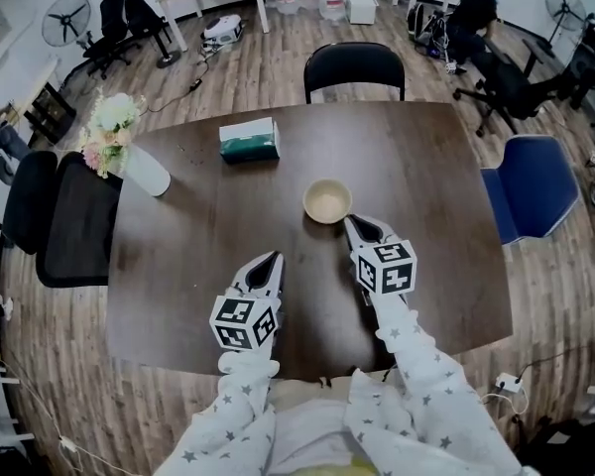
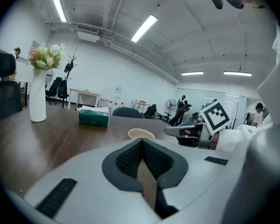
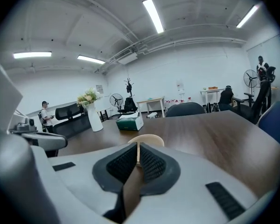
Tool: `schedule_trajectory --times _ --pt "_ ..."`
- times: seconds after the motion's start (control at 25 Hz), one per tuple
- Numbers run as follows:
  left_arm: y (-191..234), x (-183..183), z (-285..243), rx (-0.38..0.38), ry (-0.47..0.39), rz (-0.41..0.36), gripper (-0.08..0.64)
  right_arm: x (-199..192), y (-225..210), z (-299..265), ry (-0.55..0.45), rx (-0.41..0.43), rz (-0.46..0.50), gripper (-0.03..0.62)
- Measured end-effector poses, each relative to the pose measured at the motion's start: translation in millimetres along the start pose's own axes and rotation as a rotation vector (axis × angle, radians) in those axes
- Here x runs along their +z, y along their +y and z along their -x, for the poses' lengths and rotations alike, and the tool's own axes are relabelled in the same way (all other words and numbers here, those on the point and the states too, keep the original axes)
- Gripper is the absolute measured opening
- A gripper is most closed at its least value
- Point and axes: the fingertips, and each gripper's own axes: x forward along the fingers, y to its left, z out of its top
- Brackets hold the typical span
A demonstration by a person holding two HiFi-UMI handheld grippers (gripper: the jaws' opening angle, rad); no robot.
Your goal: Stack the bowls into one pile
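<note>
**One bowl on the table, both grippers closed on nothing**

Head view: beige bowl (image 1: 327, 202) upright on the dark wooden table (image 1: 426, 167), a little past centre, mouth up. (One bowl or several nested: cannot tell from above.)

Right gripper (image 1: 352, 223):
- Held just beside the bowl's near-right rim, tips aimed at it; touching or barely apart, not clear.
- In the right gripper view, jaws pressed together down to a thin pale slit, nothing pinched.
- Bowl's rim arching just beyond the tips.

Left gripper (image 1: 271, 262):
- Nearer the table's front edge, to the left of the right gripper, apart from the bowl.
- In the left gripper view, jaws closed pad against pad, nothing between.
- Bowl ahead on the tabletop; right gripper off to the right, marker cube facing the camera.

Both grippers held out from star-patterned sleeves (image 1: 426, 365).

Elsewhere on the table:
- Green-and-white tissue box (image 1: 249, 140) beyond the bowl and to the left, well apart from it.
- White vase (image 1: 147, 170) with pale flowers (image 1: 107, 127) near the left edge, upright in both gripper views.

Around the table:
- Black chair (image 1: 354, 65) at the far side.
- Blue chair (image 1: 531, 188) at the right.
- Second black chair (image 1: 74, 221) at the left, near the vase.
</note>
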Motion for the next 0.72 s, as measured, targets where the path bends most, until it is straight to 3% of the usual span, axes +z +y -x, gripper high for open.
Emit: schedule_trajectory --times 0.56,0.72 --pt "-10 43 44 -0.035 -0.107 -0.123 0.026 21 12 73 -0.095 0.067 -0.034 0.023" --pt "-3 54 56 -0.031 -0.131 -0.115 0.025 36 18 90 -0.154 0.064 -0.040 0.022"
